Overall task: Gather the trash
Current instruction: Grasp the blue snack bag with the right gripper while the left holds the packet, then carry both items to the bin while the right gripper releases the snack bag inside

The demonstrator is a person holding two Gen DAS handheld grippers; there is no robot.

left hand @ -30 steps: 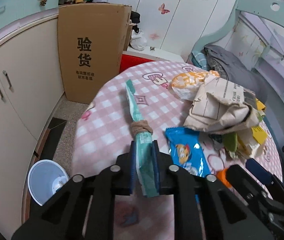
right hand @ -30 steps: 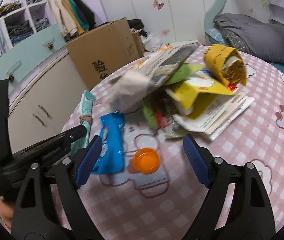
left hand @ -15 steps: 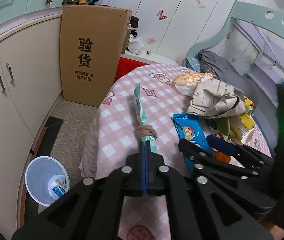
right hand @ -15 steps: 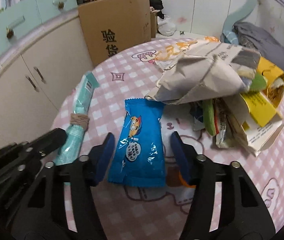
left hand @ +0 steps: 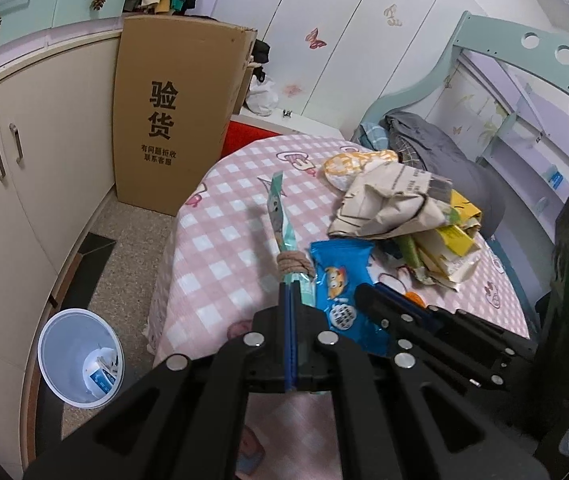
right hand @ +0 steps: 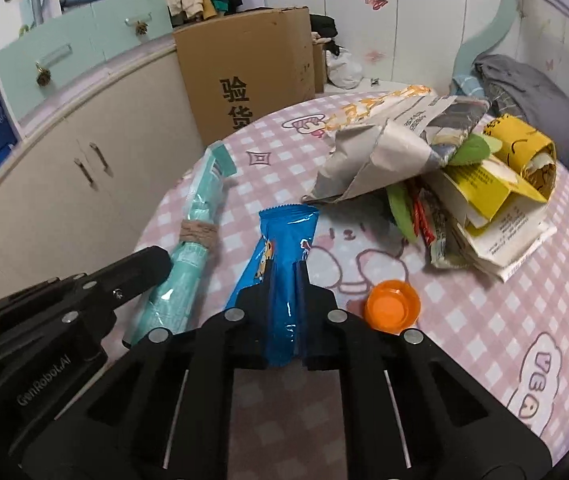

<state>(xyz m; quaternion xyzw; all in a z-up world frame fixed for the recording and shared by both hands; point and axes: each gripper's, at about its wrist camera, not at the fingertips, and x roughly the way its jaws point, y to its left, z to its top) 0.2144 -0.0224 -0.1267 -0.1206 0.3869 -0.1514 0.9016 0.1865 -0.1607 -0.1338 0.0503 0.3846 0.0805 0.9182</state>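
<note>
Listing from the left: white bin (left hand: 80, 364) on the floor beside the worktop (left hand: 220, 248), some scraps inside.

Cream cupboard (left hand: 8, 184) along the wall, tall cardboard box (left hand: 180, 112) standing next to it.

Left tongs (left hand: 290, 300): closed tight on the near end of a teal wrapper (left hand: 280, 216), rolled and bound with a band of brown twine (left hand: 294, 262). In the right wrist view the wrapper lies slanting along the left part of the pink checked worktop, its far end near the rim.

Blue snack packet (right hand: 284, 256): just right of the teal wrapper, lengthwise toward the camera. Right tongs (right hand: 284, 280): pinched shut on its near half, the foil creased between the pads.

Orange bottle cap (right hand: 392, 306): on the worktop, just right of the right tongs, apart from the packet.

Trash heap, further right and farther back: crumpled newspaper (right hand: 388, 148) on top, orange-printed bag (right hand: 376, 106) behind it, green wrapper (right hand: 400, 216), red wrapper (right hand: 424, 220), white leaflets (right hand: 500, 240) and yellow folded packaging (right hand: 520, 152) beneath and beside.

Bed with grey bedding (right hand: 540, 88) beyond the worktop's right side.
</note>
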